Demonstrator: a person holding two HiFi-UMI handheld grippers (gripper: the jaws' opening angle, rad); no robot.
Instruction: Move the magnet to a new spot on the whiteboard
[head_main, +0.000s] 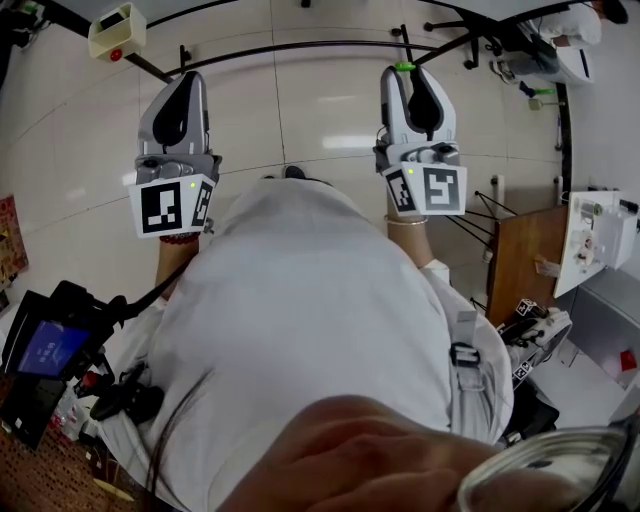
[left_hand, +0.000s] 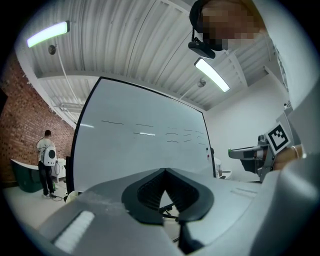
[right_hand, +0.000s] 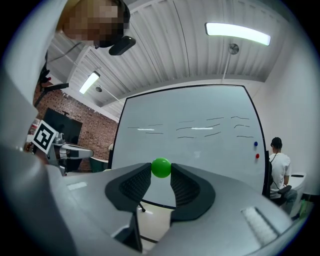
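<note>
Right gripper (right_hand: 161, 173), raised toward the whiteboard (right_hand: 200, 145), with its jaws pinched on a small green magnet (right_hand: 161, 167). The magnet sits at the very tips of the ribbed pads, probably so that its flat face can meet the board before the jaws do. It is off the whiteboard and well short of it, so the carrying step appears to be under way and the placing not yet done. A blue magnet (right_hand: 255, 144) and a red magnet (right_hand: 257, 156) cling near the whiteboard's right edge (one above the other), leaving its middle bare apart from faint pen strokes. Left gripper (left_hand: 165, 173), also facing the whiteboard, has its jaws closed tip to tip on nothing, seemingly held clear as a spare. No container figures in the task.
</note>
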